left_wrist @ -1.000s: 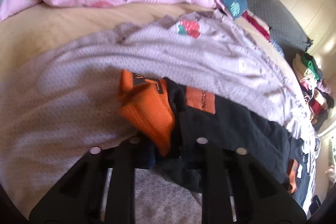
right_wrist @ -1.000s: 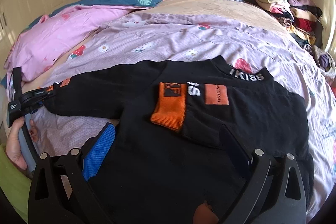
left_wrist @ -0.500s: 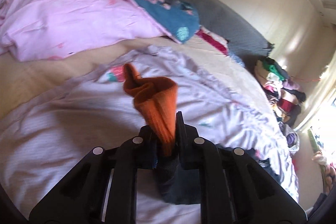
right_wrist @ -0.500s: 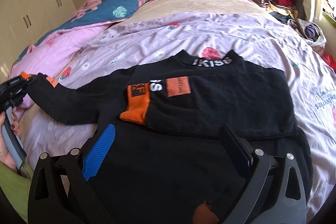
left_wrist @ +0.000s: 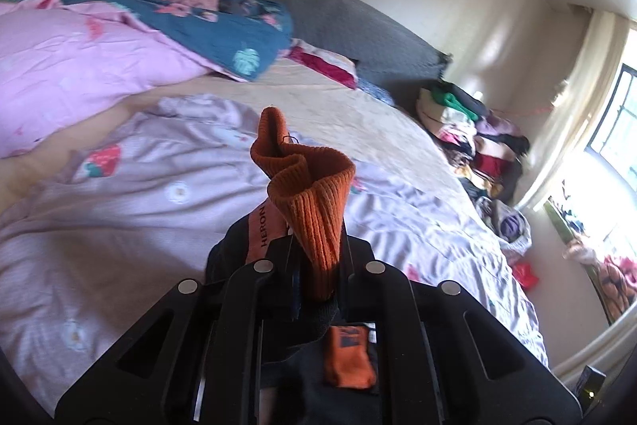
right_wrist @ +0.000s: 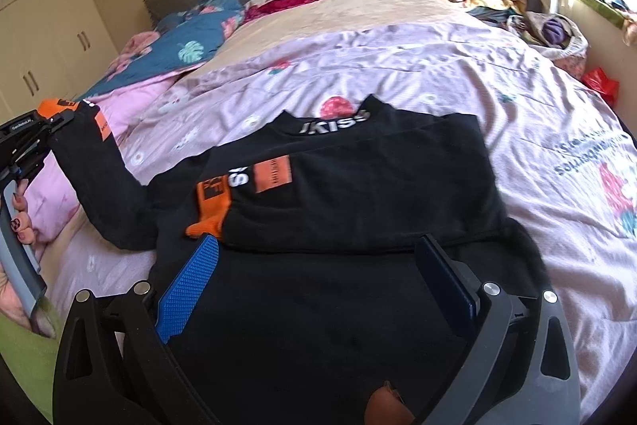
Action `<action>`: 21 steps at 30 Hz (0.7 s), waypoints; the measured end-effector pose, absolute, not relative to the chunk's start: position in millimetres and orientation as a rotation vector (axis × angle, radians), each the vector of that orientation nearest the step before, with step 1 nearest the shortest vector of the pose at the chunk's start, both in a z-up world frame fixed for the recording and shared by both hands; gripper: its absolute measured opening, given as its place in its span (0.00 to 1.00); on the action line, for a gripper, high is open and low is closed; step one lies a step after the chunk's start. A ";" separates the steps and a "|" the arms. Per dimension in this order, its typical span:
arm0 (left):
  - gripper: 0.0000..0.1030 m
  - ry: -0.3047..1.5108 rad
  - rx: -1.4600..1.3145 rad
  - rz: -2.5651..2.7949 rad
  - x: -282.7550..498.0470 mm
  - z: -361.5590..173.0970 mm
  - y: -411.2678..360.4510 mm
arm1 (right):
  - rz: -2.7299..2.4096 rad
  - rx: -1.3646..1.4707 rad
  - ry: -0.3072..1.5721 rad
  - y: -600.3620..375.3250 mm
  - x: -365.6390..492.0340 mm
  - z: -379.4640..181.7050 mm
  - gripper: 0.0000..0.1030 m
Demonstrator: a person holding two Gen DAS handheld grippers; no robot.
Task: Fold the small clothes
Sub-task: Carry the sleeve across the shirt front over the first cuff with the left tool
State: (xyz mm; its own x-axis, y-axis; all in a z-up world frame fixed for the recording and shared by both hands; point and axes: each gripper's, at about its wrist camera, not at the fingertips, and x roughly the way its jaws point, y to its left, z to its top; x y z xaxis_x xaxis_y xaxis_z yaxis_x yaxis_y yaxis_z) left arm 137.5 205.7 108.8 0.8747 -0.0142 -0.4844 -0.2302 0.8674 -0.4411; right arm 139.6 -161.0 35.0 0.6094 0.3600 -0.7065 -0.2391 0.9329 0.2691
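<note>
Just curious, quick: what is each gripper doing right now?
Left gripper: closed on the orange cuff of the sweater.
Right gripper: open, holding nothing.

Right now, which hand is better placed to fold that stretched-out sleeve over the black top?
Left: its tool already pinches the sleeve's orange cuff. The right tool hovers open over the black top.
</note>
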 end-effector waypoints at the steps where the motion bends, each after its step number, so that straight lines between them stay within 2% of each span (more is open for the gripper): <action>1: 0.06 0.500 -0.510 0.103 140.8 109.4 198.1 | 0.339 0.157 0.847 -165.6 139.1 35.3 0.96; 21: 0.06 0.529 -0.410 -0.148 176.6 122.0 69.8 | 0.223 0.295 0.833 -244.8 136.5 34.1 0.96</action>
